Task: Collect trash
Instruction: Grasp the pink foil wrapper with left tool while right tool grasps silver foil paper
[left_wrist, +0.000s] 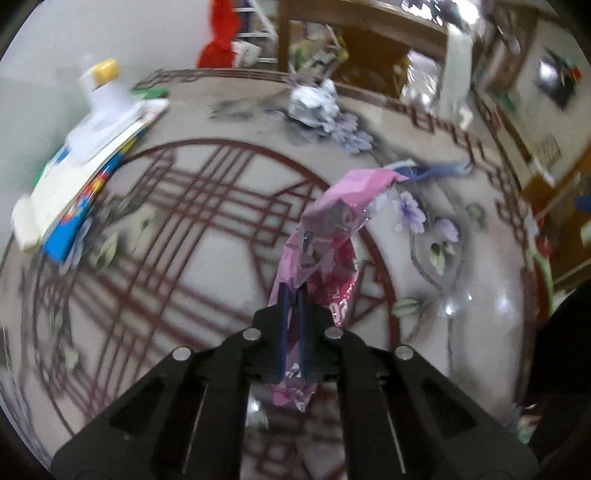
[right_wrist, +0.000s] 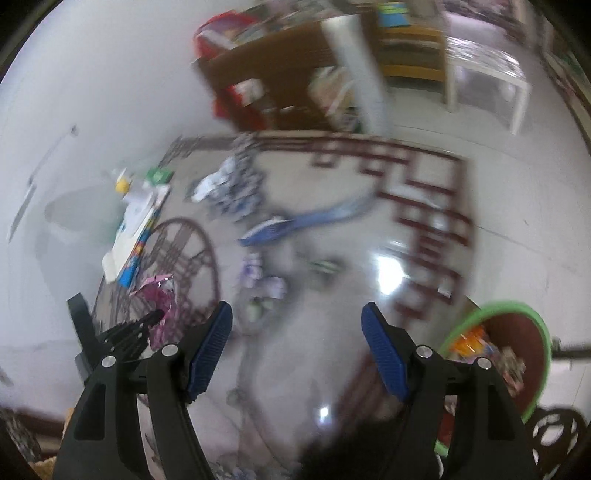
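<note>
The left gripper is clenched on a crinkled pink foil wrapper, which rises from between its blue pads over the patterned worktop, its lower end poking out beneath. The right gripper stands spread with nothing between its pads, near a green-rimmed bin partly cut off behind it. Motion blur smears the far clutter.

Patterned tabletop with booklets, crumpled wrapper.
</note>
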